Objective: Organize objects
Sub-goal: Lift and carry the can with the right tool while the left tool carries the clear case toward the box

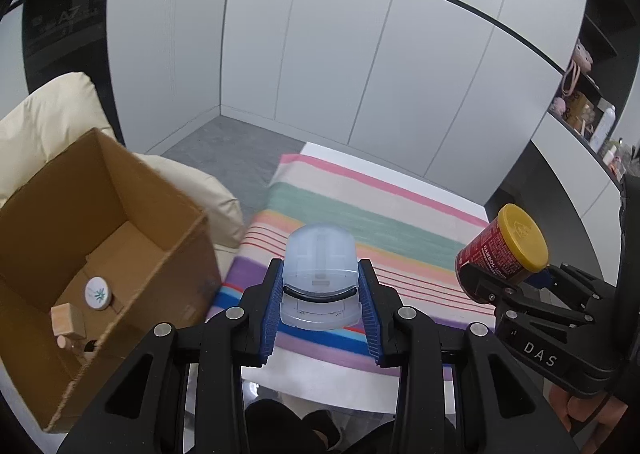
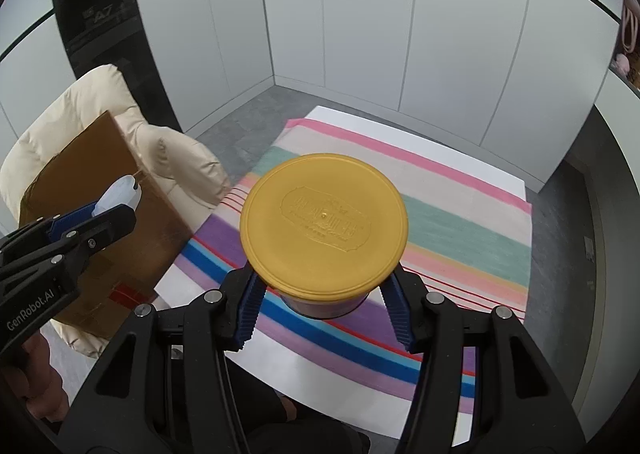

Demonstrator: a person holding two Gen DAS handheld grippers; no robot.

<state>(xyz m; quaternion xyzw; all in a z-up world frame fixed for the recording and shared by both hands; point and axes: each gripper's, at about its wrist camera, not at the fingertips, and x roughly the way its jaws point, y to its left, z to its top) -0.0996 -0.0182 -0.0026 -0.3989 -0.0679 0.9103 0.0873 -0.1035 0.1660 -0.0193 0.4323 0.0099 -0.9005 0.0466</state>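
My left gripper [image 1: 320, 290] is shut on a pale blue translucent plastic case [image 1: 319, 266], held above the striped cloth [image 1: 360, 230]. In the right wrist view the same left gripper [image 2: 116, 206] shows at the left with the blue case [image 2: 120, 194] in front of the cardboard box [image 2: 132, 230]. My right gripper [image 2: 324, 294] is shut on a red can with a yellow lid [image 2: 324, 220]. The left wrist view has that red can [image 1: 500, 250] at the right, clamped in the right gripper [image 1: 504, 282]. The open cardboard box [image 1: 168, 250] stands at the left.
Inside the box lie a round white disc [image 1: 97, 292] and a wooden block [image 1: 68, 320]. A cream cushioned chair [image 1: 48, 114] is behind the box. White cabinet walls rise at the back, and shelves with small items [image 1: 588, 110] are at the right.
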